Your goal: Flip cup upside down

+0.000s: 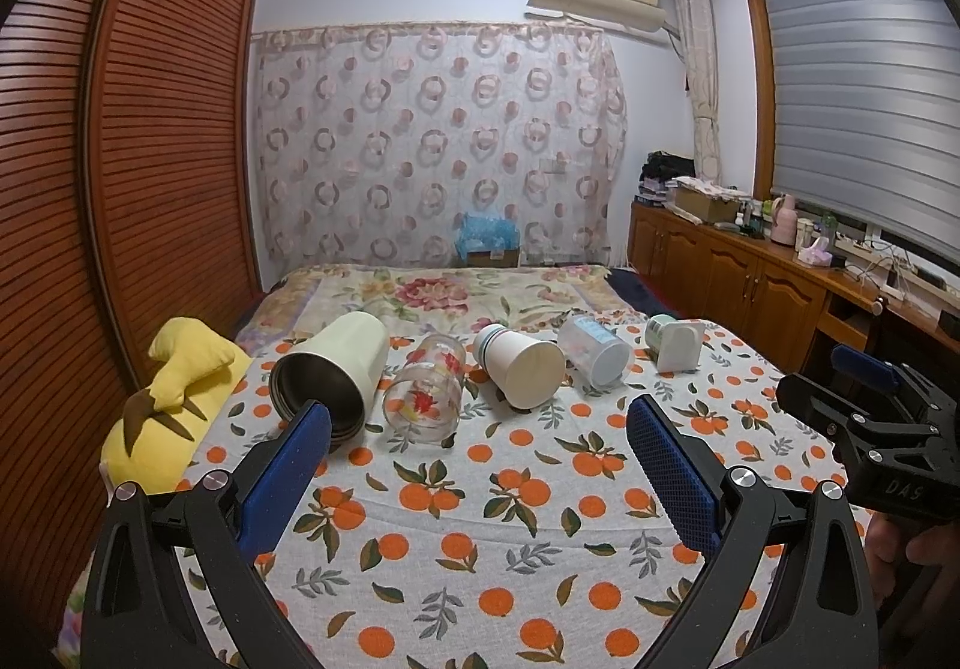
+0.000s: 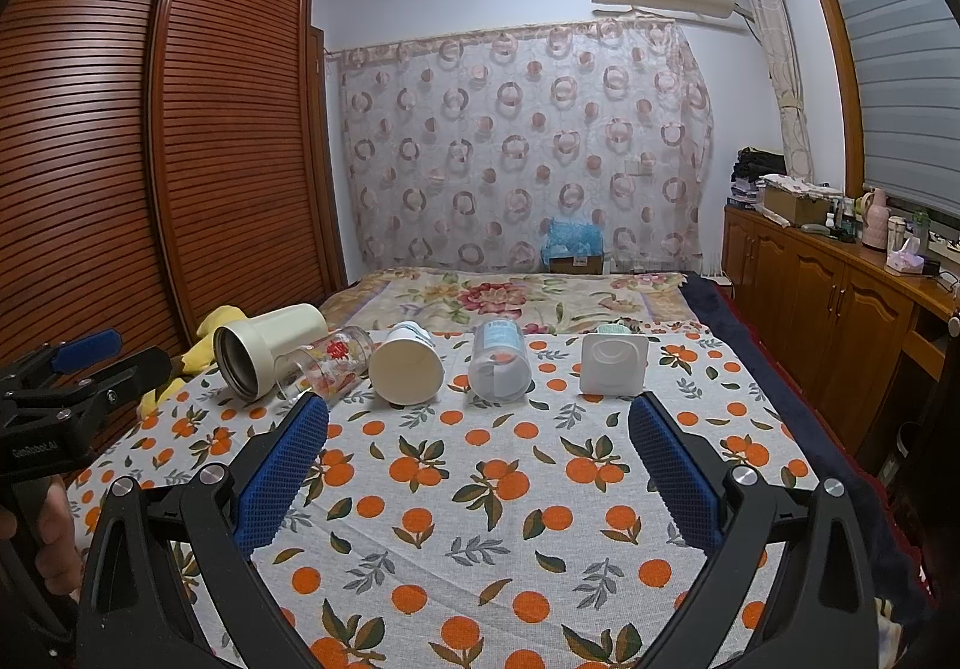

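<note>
Five cups on their sides, both grippers hanging back

I see my left gripper [image 1: 478, 450] and right gripper [image 2: 478, 444] spread wide, holding nothing; cream tumbler [image 1: 336, 369], glass [image 1: 427, 390], paper cup [image 1: 521, 366], clear cup [image 1: 594, 348] and square-based cup [image 1: 675, 342] lie in a row on the orange-print cloth [image 1: 480, 519]

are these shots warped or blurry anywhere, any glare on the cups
Left wrist view: strong fisheye bend on the wardrobe, dark corners, cups sharp, glass cup shows only faint reflections. Right wrist view: same bend and dark corners, soft even light, no harsh glare on the clear cup.
</note>
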The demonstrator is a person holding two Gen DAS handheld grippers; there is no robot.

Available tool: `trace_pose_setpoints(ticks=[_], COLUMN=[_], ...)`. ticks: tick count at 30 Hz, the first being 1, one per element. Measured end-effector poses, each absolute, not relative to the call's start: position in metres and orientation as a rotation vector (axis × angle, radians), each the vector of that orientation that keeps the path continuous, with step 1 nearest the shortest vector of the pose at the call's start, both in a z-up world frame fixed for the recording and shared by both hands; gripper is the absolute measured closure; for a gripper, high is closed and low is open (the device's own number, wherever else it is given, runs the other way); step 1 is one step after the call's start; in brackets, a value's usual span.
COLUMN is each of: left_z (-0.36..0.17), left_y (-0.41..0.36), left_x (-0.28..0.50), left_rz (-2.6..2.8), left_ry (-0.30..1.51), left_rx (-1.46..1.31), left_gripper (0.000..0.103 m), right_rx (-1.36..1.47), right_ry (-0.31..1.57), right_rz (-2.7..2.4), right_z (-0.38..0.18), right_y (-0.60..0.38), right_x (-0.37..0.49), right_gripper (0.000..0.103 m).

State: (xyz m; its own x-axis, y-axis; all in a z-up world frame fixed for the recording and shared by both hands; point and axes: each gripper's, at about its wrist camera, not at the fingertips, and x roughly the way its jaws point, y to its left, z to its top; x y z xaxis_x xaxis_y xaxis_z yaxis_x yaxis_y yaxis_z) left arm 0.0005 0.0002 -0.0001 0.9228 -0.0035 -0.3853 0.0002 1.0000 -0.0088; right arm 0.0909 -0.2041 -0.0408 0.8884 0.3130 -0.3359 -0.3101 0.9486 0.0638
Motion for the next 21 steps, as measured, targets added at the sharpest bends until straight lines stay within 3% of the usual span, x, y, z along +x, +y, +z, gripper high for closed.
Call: trace_pose_setpoints(ticks=[21], left_z=[-0.011], left_y=[0.004], left_x=[0.005], left_rz=[-0.008], left_ry=[0.419], left_rx=[-0.012], left_gripper=[0.008], right_rx=[0.001], right_ry=[0.375], right_rz=[0.341], right_z=[-0.044], right_y=[-0.202], right_x=[0.094], right_gripper=[0.002])
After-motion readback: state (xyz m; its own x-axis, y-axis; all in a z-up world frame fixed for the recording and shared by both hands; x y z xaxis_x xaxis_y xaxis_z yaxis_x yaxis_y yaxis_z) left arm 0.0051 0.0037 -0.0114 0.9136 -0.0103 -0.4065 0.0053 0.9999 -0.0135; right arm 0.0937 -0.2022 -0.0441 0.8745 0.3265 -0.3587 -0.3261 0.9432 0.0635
